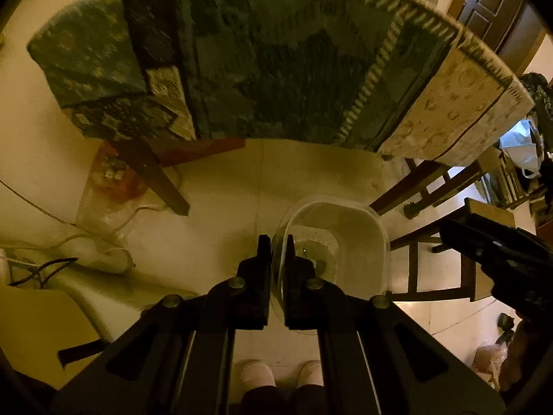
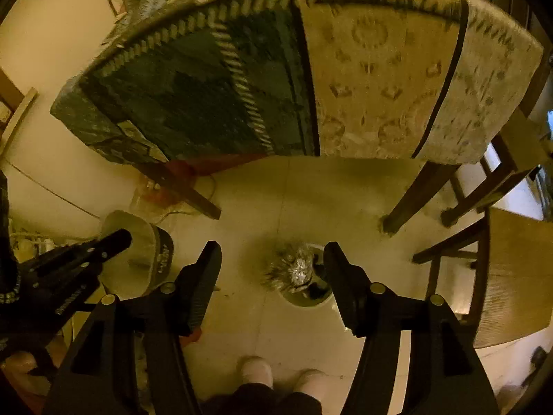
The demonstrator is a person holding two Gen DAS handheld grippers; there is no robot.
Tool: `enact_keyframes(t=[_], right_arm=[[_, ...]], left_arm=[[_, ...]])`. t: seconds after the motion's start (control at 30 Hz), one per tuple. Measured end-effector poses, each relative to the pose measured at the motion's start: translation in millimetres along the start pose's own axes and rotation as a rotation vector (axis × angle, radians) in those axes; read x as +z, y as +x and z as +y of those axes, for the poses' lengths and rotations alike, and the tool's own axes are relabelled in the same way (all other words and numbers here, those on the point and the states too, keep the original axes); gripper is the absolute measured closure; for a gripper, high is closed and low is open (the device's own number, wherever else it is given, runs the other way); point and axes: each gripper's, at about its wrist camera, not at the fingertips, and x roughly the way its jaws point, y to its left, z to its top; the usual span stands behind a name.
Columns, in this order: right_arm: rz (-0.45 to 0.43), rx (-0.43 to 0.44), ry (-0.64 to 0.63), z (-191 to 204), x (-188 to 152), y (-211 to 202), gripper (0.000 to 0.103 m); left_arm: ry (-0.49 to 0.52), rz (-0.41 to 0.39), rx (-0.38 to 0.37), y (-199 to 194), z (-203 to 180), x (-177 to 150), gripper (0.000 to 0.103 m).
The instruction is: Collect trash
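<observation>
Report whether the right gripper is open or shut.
Open. The right gripper has its fingers spread wide with nothing between them, above crumpled foil lying on the floor.

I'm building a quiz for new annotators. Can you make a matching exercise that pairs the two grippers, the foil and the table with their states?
Things:
1. left gripper
2. right gripper
3. crumpled foil
4. table

States:
A. draped in patterned cloth
B. open wide
C. shut on the rim of the clear tub
D. silvery, low down near the floor

Pairs: 1-C, 2-B, 3-D, 4-A
</observation>
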Motion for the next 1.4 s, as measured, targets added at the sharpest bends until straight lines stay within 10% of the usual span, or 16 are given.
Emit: enact_keyframes(t=[0.3, 0.43, 0.6, 1.03, 1.4], right_arm=[[0.031, -0.032, 0.067, -38.1, -1.8, 0.2, 0.045], [0.024, -0.058, 0.069, -45.0, 0.5, -10.4, 0.045], [0.003, -0.06, 0.063, -46.3, 5.9, -35.0, 0.045], [-0.145, -0.027, -0.032, -16.5, 21.5, -171.2, 0.045], [-0.437, -0.048, -0.115, 35.4, 2.5, -338.7, 0.045]], left_arm=[[0.015, 0.106, -0.085, 47.0, -36.8, 2.1, 0.098], [0.007, 0.2, -0.151, 63.5, -51.0, 1.0, 0.057], [0.038, 0.21, -0.088, 47.7, -58.8, -0.6, 0.057], [0.018, -0.038, -0.05, -144.2, -56.2, 26.2, 0.057], [0.085, -0.37, -0.138, -348.1, -69.8, 13.1, 0.057]])
